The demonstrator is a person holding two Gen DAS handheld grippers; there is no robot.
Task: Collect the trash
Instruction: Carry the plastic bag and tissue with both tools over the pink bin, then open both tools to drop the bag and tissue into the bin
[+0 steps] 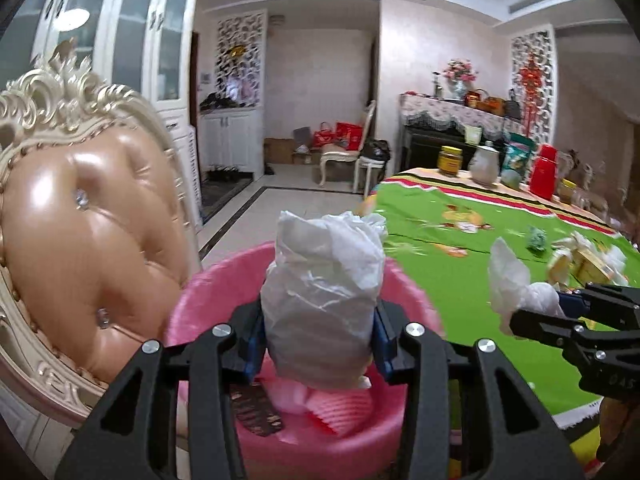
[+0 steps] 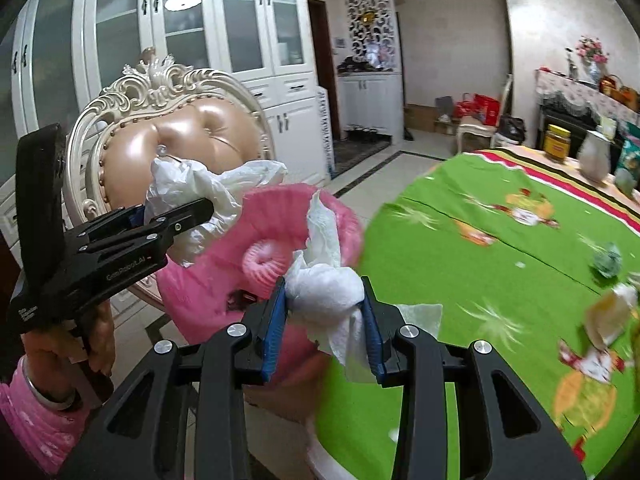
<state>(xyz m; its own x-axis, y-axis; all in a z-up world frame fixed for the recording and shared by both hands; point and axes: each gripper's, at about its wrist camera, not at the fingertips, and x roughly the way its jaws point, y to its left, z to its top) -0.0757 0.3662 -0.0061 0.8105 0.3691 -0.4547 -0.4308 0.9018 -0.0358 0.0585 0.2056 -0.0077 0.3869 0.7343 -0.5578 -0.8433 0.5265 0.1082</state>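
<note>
My left gripper is shut on a crumpled white plastic bag and holds it above the pink trash bin. It shows from the side in the right wrist view, with the bag over the bin. My right gripper is shut on a crumpled white tissue at the table's edge, next to the bin. It shows in the left wrist view with the tissue. More trash lies on the green tablecloth: a green wad and yellow wrappers.
An ornate cream chair stands left of the bin. Jars, a jug and a red flask stand at the table's far end. A white cabinet lines the wall behind. The bin holds pink foam and a dark wrapper.
</note>
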